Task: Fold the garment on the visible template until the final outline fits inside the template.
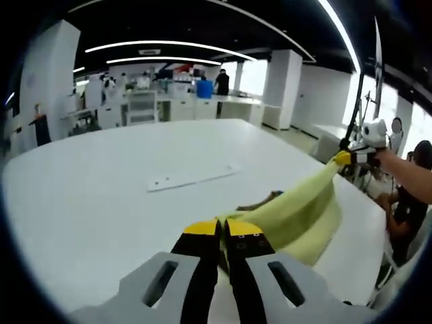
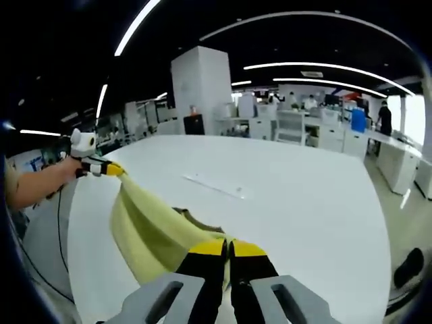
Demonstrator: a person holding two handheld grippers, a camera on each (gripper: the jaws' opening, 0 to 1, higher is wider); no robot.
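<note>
Cloth stretched between the two tools marks the step in hand: a pale yellow soft fabric garment [image 1: 297,216] is lifted and held taut over the large white round-edged table [image 1: 94,202]. In the left gripper view the left gripper [image 1: 223,229], black with yellow tips, rises from the bottom centre with its jaws pressed together on one end of the garment, and the cloth runs off toward the right of the frame, where the right gripper [image 1: 345,158] pinches the far end. In the right gripper view the right gripper [image 2: 227,248] likewise stands at bottom centre with jaws closed on the fabric, the garment [image 2: 145,229] sagging toward the left gripper [image 2: 110,168] at the left of the frame. A darker brownish patch shows beneath the cloth, too unclear to name. Further along the table, near the frame's middle, lies a flat thin white strip-like template [image 1: 192,178], well apart from the garment. By my judgement folding has barely begun; the next move calls for carrying the spread garment over to the template and laying it down flat and square before any fold.
</note>
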